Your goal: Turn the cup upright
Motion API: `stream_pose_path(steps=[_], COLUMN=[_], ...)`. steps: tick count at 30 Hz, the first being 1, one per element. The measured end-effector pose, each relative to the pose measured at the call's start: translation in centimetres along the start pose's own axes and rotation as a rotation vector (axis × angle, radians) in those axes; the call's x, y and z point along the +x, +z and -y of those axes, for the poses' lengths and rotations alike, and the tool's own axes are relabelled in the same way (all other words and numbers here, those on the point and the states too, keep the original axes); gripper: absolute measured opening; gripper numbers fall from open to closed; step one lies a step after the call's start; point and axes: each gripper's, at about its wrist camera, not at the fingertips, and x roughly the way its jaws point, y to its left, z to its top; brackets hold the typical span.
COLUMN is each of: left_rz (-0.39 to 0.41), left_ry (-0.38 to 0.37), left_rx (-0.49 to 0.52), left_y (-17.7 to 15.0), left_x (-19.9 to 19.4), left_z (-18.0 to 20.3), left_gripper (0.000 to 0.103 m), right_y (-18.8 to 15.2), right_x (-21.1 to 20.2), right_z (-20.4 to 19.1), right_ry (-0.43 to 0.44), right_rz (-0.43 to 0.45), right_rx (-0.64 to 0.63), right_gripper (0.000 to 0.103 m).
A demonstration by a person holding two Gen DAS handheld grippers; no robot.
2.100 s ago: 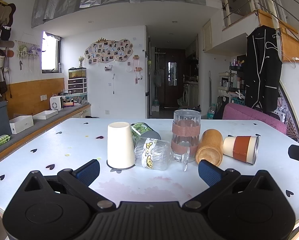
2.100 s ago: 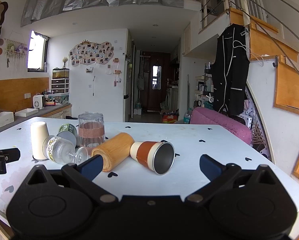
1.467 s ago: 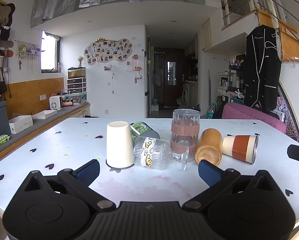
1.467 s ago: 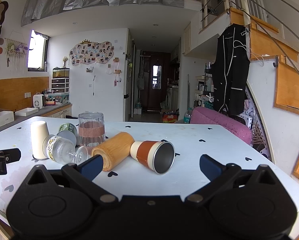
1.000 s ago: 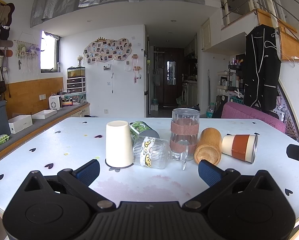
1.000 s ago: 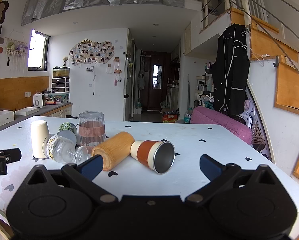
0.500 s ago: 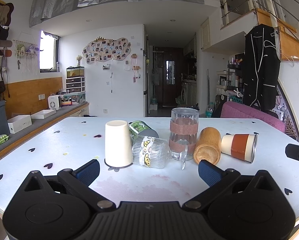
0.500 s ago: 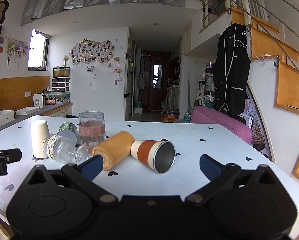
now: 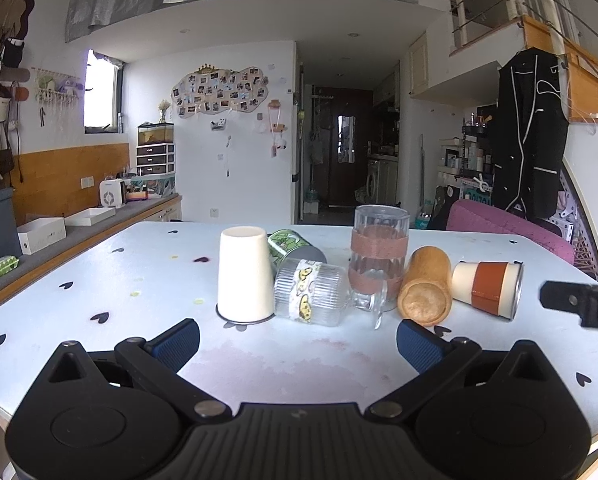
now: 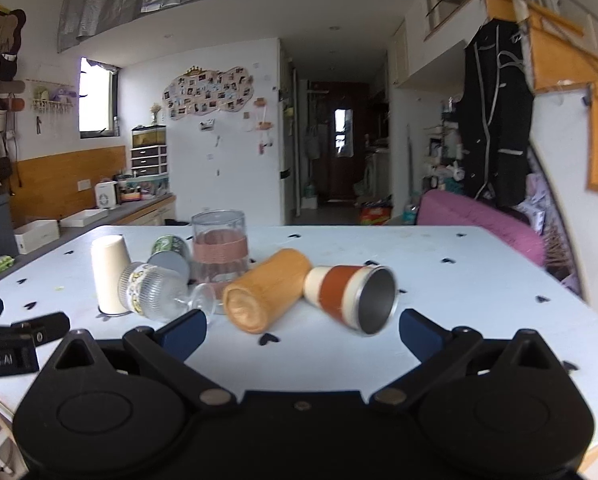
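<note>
Several cups cluster on the white table (image 9: 139, 280). A cream cup (image 9: 243, 274) stands upside down. A ribbed glass goblet (image 9: 313, 294) with a yellow band, a green printed cup (image 9: 291, 245), a wooden cup (image 9: 426, 285) and a cream-and-rust steel cup (image 9: 489, 288) lie on their sides. A glass with a brown sleeve (image 9: 379, 256) stands upright. My left gripper (image 9: 297, 340) is open and empty, in front of the goblet. My right gripper (image 10: 303, 330) is open and empty, just short of the wooden cup (image 10: 265, 290) and the steel cup (image 10: 351, 292).
A counter with white boxes (image 9: 43, 234) runs along the left wall. A pink sofa (image 9: 507, 228) sits beyond the table's far right edge. The right gripper's finger (image 9: 579, 304) shows at the right of the left wrist view.
The right gripper has moved forward and left toward the lying cups, which now look larger in its view. The left gripper has barely shifted. Both stay open.
</note>
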Motion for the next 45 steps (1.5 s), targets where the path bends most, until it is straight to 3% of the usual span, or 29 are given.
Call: stream_pose_path(steps=[3, 5, 11, 15, 20, 27, 31, 45], left_rz=[-0.007, -0.013, -0.025, -0.027, -0.04, -0.051, -0.052, -0.073], left_ry=[0.002, 0.005, 0.02, 0.023, 0.016, 0.013, 0.014, -0.007], left_rx=[-0.013, -0.021, -0.041, -0.048, -0.052, -0.065, -0.069, -0.068], left_y=[-0.2, -0.4, -0.7, -1.0, -1.3, -1.4, -1.3, -1.5], left_x=[0.1, 0.1, 0.2, 0.2, 0.3, 0.4, 0.4, 1.1], left_z=[-0.7, -1.1, -2.6, -3.4, -4.2, -5.0, -5.1, -4.3], left_gripper=[0.103, 0.103, 0.103, 0.103, 0.103, 0.103, 0.103, 0.103], right_y=[0.3, 0.5, 1.1, 1.2, 1.1, 0.2, -0.2, -1.4], right_x=[1.6, 2.7, 6.9, 10.1, 13.8, 17.4, 18.4, 13.4], right_z=[-0.3, -0.9, -3.1, -4.5, -6.5, -8.1, -8.1, -6.6], right_ry=[0.033, 0.066, 0.196, 0.284, 0.294, 0.236, 0.219, 0.192], right_rz=[-0.022, -0.039, -0.125, -0.163, -0.202, -0.255, -0.275, -0.28], right_rx=[0.026, 0.022, 0.057, 0.105, 0.144, 0.185, 0.242, 0.24], right_gripper=[0.101, 0.089, 0.071, 0.067, 0.052, 0.035, 0.01, 0.009])
